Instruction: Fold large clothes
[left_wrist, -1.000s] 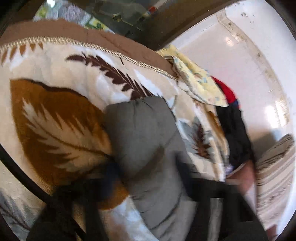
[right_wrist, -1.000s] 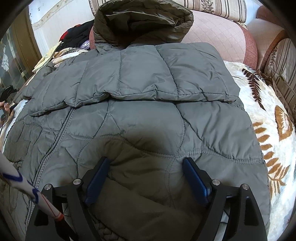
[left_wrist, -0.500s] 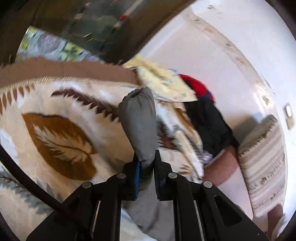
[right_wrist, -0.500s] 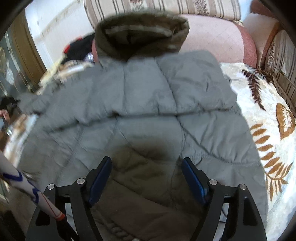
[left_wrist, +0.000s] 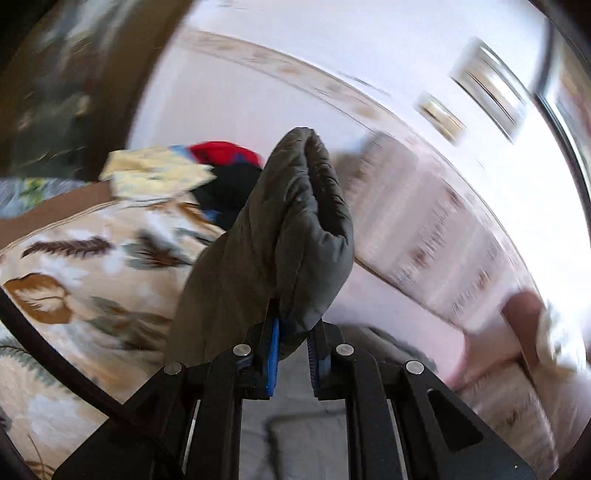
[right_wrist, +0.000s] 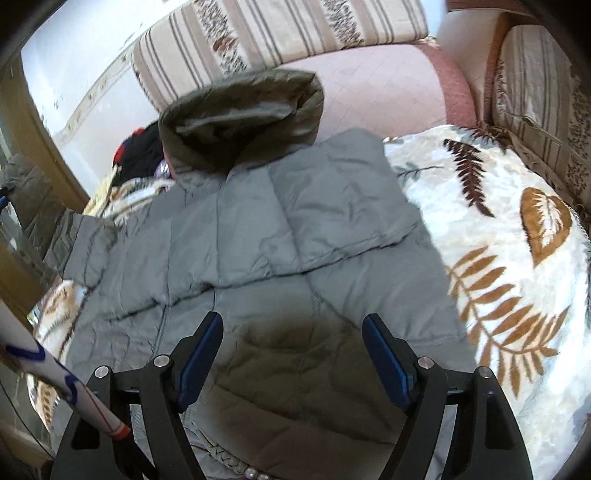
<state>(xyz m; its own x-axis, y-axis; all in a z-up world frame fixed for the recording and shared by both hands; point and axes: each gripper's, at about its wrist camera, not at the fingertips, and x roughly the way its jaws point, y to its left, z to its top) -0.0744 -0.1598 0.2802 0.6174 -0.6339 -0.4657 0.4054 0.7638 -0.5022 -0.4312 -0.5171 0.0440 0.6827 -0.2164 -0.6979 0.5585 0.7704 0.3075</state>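
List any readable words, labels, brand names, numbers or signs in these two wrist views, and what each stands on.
None can be read.
The white tube beside the right gripper bears blue and red marks that form no readable letters.
The grey padded jacket shows no label or logo.
The leaf-pattern blanket carries pattern only.

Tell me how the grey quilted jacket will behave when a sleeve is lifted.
Probably floppy: the sleeve pinched in the left gripper bends over on itself above the pads. Likely light for its bulk, since the jacket looks puffy and quilted. Its smooth shell may slide on the leaf-print blanket, so the body could drag along.
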